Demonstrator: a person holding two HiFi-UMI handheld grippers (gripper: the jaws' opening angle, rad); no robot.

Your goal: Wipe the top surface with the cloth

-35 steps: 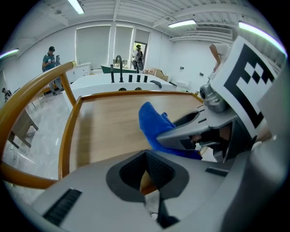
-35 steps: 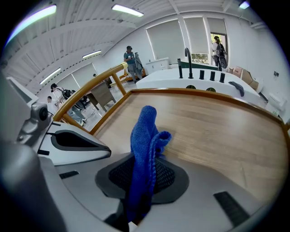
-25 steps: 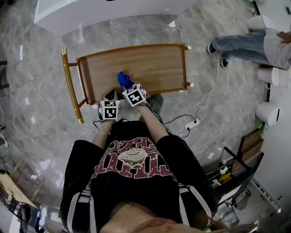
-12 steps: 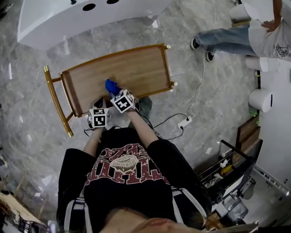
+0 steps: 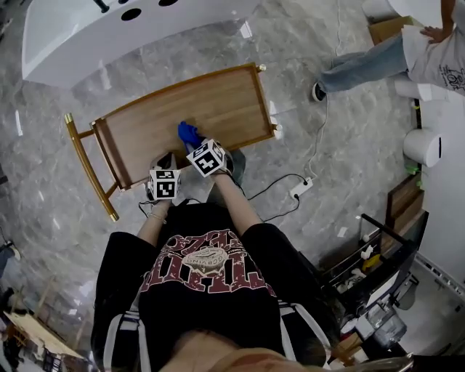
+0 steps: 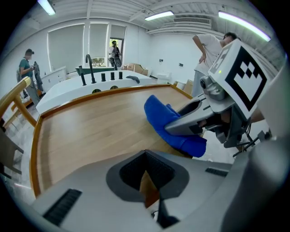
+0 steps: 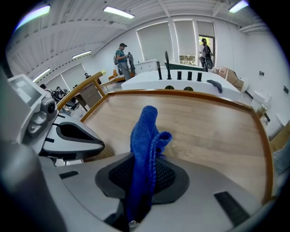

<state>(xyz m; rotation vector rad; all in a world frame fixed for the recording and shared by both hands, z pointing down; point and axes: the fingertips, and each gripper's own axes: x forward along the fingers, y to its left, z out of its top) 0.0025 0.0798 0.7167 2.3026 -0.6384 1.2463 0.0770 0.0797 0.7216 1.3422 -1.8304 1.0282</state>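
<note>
Marble floor (image 5: 58,87) surrounds the wooden cart top (image 5: 218,102). Wiping seems to be in hand near its front edge. The right gripper (image 5: 195,144) has its jaws clamped on the blue cloth (image 7: 144,136), which stands bunched just ahead of them over the wood. Just beside it, the left gripper (image 6: 147,179) has its jaws together on nothing. Next, the cloth probably needs pressing flat and sweeping forward from the grippers across the bare wood.

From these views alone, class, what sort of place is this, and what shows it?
Probably a large showroom or studio, not a home: a white bathtub with black taps stands on open marble-look floor, strip lights line the ceiling, and other people stand about.
</note>
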